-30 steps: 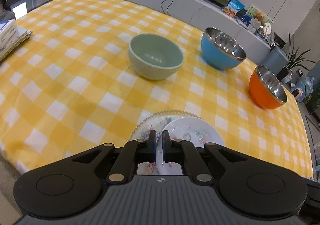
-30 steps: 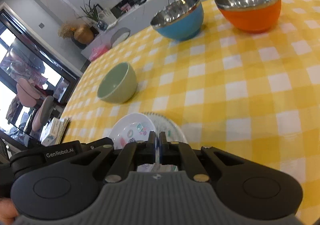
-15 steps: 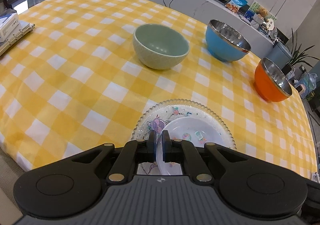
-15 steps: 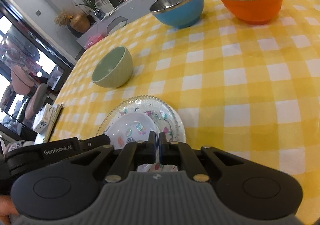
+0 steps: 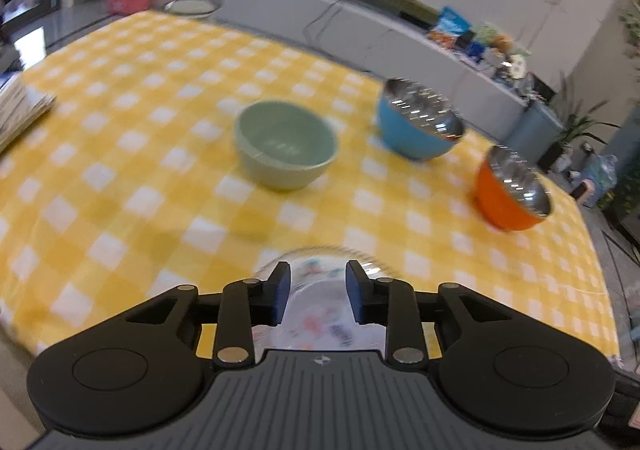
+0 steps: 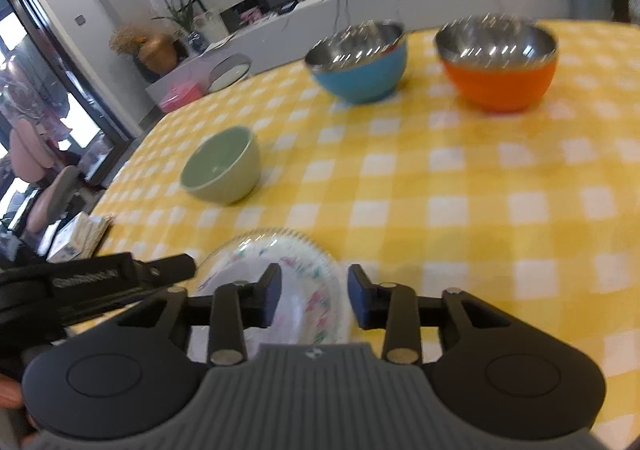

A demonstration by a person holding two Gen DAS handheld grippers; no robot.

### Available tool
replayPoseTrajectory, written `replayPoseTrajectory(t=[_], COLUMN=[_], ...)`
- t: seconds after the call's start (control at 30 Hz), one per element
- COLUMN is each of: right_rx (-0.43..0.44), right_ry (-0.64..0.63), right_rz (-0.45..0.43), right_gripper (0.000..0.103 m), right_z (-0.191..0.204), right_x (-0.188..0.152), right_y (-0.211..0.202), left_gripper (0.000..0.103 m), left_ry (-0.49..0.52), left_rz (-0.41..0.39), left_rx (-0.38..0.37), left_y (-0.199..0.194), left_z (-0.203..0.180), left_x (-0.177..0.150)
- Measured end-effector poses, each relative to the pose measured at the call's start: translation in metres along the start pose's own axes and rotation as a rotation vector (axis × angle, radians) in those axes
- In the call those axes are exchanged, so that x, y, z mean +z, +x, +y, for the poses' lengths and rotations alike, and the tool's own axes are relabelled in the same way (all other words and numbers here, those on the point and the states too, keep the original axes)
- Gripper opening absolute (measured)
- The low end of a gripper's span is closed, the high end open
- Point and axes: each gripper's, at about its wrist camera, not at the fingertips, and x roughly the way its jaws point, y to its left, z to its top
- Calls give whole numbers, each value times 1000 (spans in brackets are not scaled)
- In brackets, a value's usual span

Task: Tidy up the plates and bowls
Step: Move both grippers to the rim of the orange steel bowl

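Note:
A small white plate [image 5: 320, 326] lies on a larger patterned plate [image 5: 320, 252] at the near edge of the yellow checked table [image 5: 120, 178]. My left gripper [image 5: 318, 278] hovers over them, its jaws opening and its pads clear of the rim. In the right wrist view the stacked plates [image 6: 280, 254] sit under my right gripper [image 6: 315, 284], which is also opening with nothing pressed between its pads. Further back stand a green bowl [image 5: 285, 150], a blue bowl [image 5: 416, 130] and an orange bowl [image 5: 510, 194], all apart from each other. Both views are blurred.
A pile of papers [image 5: 20, 110] lies at the table's left edge. A grey sideboard [image 5: 360, 30] with clutter runs behind the table. The left tool's black housing [image 6: 100, 278] shows beside the plates in the right wrist view.
Both grippers were shut on plate rims and have let go, their jaws now apart. The plates came down onto the table. Both cameras have lifted a little.

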Motion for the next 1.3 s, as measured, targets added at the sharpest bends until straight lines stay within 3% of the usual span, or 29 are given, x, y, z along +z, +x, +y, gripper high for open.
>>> replayPoseTrajectory(t=[0.27,0.4,0.57,0.77,1.03,1.3], right_rx=[-94,-146,-236,-320,-329,-312], right_ry=[-14,-46,-47,74,179,248], right_rz=[-94,-166,-221,-247,-244,-216], right_gripper=[52,63,66,67,67,67], right_z=[-22,-36,-62,-104,-140,-164], right_x=[43,69,96,114,129,135], right_y=[-30,-44,-47,-34,-10,14], left_gripper=[34,37,49,61,65,65], left_ry=[138,175,214,218,128,166], left_rz=[-40,-51,-78,-76,-44,-44], left_rx=[-52,-95,-139,-146,-130,-86], left_y=[0,6,17,47,96,134], left_z=[-58,-83,-115,-146,-161,-179], left_x=[15,25,37,48,57,66])
